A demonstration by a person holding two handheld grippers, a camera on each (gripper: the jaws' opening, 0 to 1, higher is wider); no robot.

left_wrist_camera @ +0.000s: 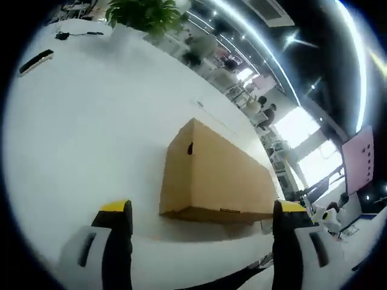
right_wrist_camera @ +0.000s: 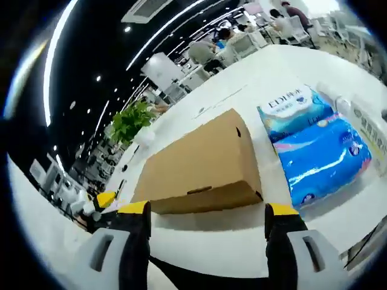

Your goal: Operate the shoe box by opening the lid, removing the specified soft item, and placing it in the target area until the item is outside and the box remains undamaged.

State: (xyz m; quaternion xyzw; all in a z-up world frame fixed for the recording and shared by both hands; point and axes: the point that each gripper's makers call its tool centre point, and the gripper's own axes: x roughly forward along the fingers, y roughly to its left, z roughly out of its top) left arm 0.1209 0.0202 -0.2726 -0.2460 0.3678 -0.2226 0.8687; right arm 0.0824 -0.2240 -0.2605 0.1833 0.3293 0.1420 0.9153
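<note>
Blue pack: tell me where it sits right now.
In the right gripper view, the blue pack lies flat on the white table, on the right beside the closed box.

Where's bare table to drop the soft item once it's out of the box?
Widest free patch: white table in the left gripper view, between the shoe box, the potted plant and the dark bar. Also bare: the strip between box and open jaws. Crowded: the side with the blue pack.
</note>
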